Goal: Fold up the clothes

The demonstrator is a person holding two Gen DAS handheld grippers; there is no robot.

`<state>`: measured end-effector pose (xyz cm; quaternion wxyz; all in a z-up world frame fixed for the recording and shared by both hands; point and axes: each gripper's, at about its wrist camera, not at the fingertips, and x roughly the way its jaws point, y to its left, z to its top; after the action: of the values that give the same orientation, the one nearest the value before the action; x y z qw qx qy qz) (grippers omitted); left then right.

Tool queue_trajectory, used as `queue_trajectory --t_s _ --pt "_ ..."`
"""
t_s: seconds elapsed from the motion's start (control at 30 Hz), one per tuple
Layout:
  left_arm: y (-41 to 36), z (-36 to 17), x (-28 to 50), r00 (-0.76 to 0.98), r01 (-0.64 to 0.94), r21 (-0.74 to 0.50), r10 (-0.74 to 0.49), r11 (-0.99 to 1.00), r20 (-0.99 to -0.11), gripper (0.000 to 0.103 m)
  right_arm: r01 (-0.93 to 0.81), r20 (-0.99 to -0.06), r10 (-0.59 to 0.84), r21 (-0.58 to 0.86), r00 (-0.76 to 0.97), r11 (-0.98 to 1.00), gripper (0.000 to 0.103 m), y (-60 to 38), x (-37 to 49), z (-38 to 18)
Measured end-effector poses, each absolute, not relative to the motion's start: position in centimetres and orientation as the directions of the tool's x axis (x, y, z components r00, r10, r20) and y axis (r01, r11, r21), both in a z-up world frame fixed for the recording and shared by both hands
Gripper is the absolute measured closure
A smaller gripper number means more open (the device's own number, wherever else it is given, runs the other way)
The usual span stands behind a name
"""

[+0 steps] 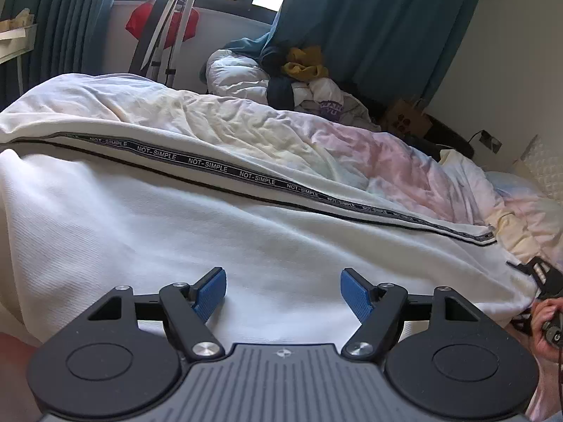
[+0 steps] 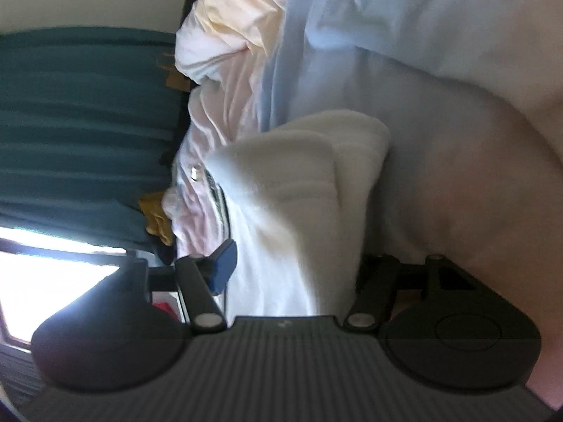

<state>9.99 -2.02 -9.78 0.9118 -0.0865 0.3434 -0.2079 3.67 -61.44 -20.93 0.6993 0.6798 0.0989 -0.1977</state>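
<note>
Here, in the left wrist view, the left gripper [image 1: 283, 293] hovers low over a white garment [image 1: 218, 232] spread across the bed [image 1: 404, 154], its blue fingers [image 1: 210, 292] set wide apart with nothing between them. A black tape printed NOT-SIMPLE [image 1: 246, 176] runs along the garment's far side. The knit looks soft, thick and limp, so it should sag when lifted; a hem or corner seems the surest hold. Only this view shows the clothes pile [image 1: 302, 81] by the teal curtain [image 1: 369, 24].

The right wrist view, turned on its side, shows the right gripper [image 2: 292, 270] with a thick edge of the garment [image 2: 299, 190] bunched between its fingers [image 2: 223, 267], one hidden behind cloth. They stand fairly wide; whether they pinch, I cannot tell. Only here does the doubled, rounded edge show.
</note>
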Motion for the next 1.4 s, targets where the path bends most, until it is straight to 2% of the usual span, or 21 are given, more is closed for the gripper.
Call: queue_trajectory --t_s 0.1,0.13,0.2,0.23,0.27,0.3,0.43,0.57,0.67,0.77,1.07,1.27,1.4 --pt "-2.1 -9.7 9.7 0.68 0.32 -0.286 -0.429 0.903 -0.594 0.029 0.366 -0.353 -0.142 0.927 0.925 0.079 0.037 -61.0 4.1 -19.3" --pt "-2.3 -9.7 9.6 0.681 0.322 -0.273 -0.422 0.907 -0.599 0.029 0.376 -0.358 -0.146 0.919 0.922 0.119 0.037 -60.9 4.3 -18.8" --pt "-2.6 -9.8 9.4 0.682 0.325 -0.246 -0.407 0.913 -0.608 0.029 0.425 -0.404 -0.146 0.89 0.903 0.164 0.044 -60.6 4.8 -18.6" --pt "-3.0 -10.0 9.3 0.683 0.33 -0.219 -0.392 0.918 -0.616 0.029 0.448 -0.43 -0.136 0.88 0.892 0.159 0.052 -60.6 4.9 -19.0" --pt "-3.2 -10.1 9.2 0.681 0.33 -0.205 -0.383 0.922 -0.624 0.028 0.471 -0.455 -0.128 0.868 0.881 0.155 0.068 -60.7 5.0 -19.4" --pt "-3.4 -10.3 9.2 0.679 0.33 -0.191 -0.373 0.925 -0.633 0.028 0.487 -0.472 -0.125 0.86 0.873 0.152 0.076 -60.7 4.9 -19.7" --pt "-3.4 -10.0 8.6 0.68 0.329 -0.178 -0.363 0.927 -0.636 0.028 0.488 -0.471 -0.137 0.86 0.871 0.149 0.089 -60.5 4.3 -19.7" --pt "-2.6 -9.1 8.1 0.678 0.324 -0.162 -0.349 0.932 -0.647 0.028 0.48 -0.453 -0.176 0.861 0.874 0.167 0.091 -59.7 3.8 -18.5" --pt "-2.0 -8.3 8.1 0.69 0.312 -0.123 -0.314 0.942 -0.652 0.022 0.47 -0.434 -0.198 0.857 0.879 0.21 0.092 -59.5 3.6 -17.3" --pt "-1.8 -9.3 9.3 0.687 0.286 -0.007 -0.21 0.958 -0.695 0.027 0.455 -0.401 -0.222 0.833 0.889 0.315 0.092 -58.4 4.2 -14.4" --pt "1.0 -6.5 9.4 0.725 0.224 -0.182 -0.288 0.957 -0.625 0.025 0.371 -0.267 -0.258 0.643 0.929 0.67 0.092 -53.0 6.8 -4.1" --pt "5.7 -3.5 10.2 0.784 0.144 -0.427 -0.367 0.893 -0.502 0.023 0.193 -0.168 -0.147 0.302 0.975 0.933 0.092 -40.3 9.2 1.8" --pt "8.9 -3.1 10.8 0.792 0.103 -0.547 -0.401 0.831 -0.46 0.022 0.04 -0.219 -0.03 0.039 0.975 0.998 0.092 -29.9 10.9 -0.6"
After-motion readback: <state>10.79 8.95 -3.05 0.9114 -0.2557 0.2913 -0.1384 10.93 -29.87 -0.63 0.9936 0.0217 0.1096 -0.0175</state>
